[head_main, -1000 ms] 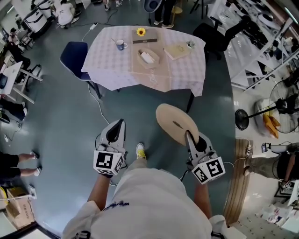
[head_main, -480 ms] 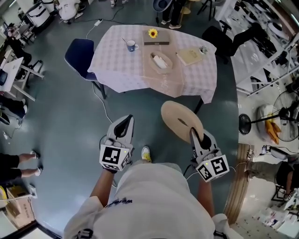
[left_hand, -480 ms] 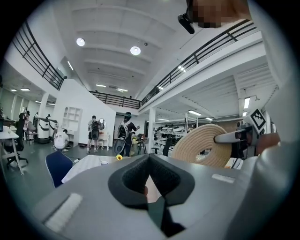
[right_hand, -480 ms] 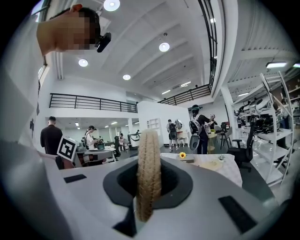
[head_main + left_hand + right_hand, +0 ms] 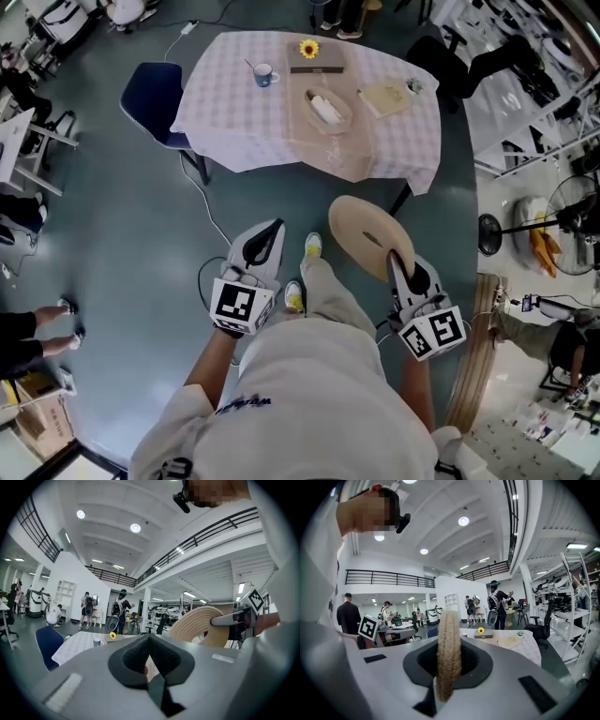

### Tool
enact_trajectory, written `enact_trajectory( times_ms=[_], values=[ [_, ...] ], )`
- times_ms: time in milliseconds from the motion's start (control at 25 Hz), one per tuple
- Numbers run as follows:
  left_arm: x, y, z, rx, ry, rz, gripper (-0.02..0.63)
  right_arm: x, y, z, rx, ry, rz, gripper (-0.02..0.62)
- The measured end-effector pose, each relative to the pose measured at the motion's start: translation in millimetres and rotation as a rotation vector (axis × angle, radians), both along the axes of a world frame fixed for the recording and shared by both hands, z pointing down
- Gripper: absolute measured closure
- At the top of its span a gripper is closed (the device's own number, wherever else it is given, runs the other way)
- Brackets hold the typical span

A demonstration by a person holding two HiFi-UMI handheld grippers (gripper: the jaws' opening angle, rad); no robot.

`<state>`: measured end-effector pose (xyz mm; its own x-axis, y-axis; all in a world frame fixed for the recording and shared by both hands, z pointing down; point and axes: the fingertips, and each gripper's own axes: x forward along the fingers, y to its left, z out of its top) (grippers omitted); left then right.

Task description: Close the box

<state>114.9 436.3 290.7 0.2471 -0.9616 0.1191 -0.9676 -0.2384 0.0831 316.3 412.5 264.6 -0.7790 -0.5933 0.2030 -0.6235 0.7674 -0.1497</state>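
Count of task items: 2 claws, 1 lid, 1 box.

The right claw [image 5: 396, 265] is clamped on the near rim of 1 round beige woven lid [image 5: 361, 234]. In the right gripper view the lid stands upright and edge-on between the jaws. In the head view it lies lower right of centre. Its face reads there as an oval with the long axis running upper left to lower right, and it reaches from the claw toward the surface.

The left claw [image 5: 270, 232], lower left of centre, has its jaws together with nothing between them.

The 1 oval woven beige box [image 5: 327, 110] sits uncovered at top centre, on the surface [image 5: 225, 122] draped in a pale checked cloth, well apart from the lid. Something white lies inside it. Its long axis also runs upper left to lower right.

Also on the surface:
- 1 blue-and-white mug [image 5: 265, 74]
- 1 yellow sunflower [image 5: 308, 48] beside 1 dark flat slab [image 5: 319, 67]
- 1 tan book [image 5: 385, 99]

1 dark blue chair [image 5: 150, 101] stands at the surface's left edge.
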Motion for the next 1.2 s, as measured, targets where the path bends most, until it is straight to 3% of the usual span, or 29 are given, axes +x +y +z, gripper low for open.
enact_trajectory(
  times_ms=[240,520,720,1200],
  values=[
    [-5,-4,14,-0.012,-0.023,-0.022,0.604,-8,-13,12,0.01,0.008,-0.038,0.563],
    [-29,-32,29,-0.061,-0.03,-0.036,0.604,-21,-46,23,0.0,-0.007,-0.014,0.563],
    [-47,-69,29,-0.057,-0.057,-0.021,0.604,-35,-84,34,-0.029,-0.04,0.011,0.563],
    [-94,-167,36,-0.095,-0.039,0.0,0.604,-80,-177,46,-0.134,-0.077,0.042,0.563]
  ],
)
